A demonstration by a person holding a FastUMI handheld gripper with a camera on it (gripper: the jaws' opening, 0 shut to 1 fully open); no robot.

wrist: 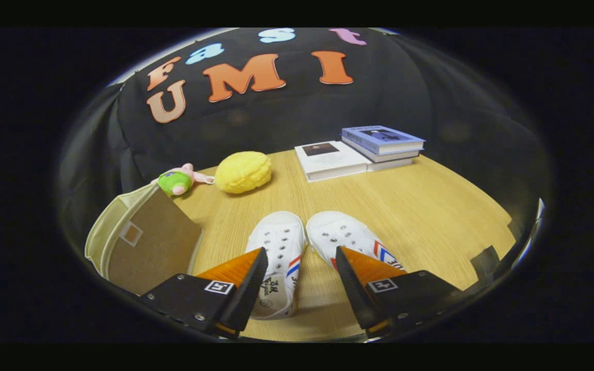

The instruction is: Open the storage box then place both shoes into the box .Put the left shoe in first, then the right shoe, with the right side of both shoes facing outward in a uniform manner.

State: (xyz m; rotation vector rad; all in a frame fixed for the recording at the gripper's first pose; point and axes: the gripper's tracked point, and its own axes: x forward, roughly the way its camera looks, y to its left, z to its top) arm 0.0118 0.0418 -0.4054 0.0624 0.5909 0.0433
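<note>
Two shoes: white lace-up sneakers side by side on the wooden table (431, 216), close but not touching at the toes.
Left shoe (278, 257): long axis runs away from the camera, toe toward the far side of the table, heel nearest the fingers; its opening shows between the fingertips, partly behind the left one.
Right shoe (346, 238): toe also pointing away, heel angled out to the right and hidden behind the right finger; red and blue stripes show on its outer side.
Storage box (139, 242): beige fabric, left of the shoes and well apart from them, brown lid closed and tilted; contents cannot be told.
Gripper (301, 265): fingers spread wide, holding nothing, poised above the heels of the shoes.
Plush toy (177, 181): green and pink, just beyond the box.
Yellow cushion (243, 171): beside the toy.
Books (359, 149): three at the far edge, two stacked, one flat alongside.
</note>
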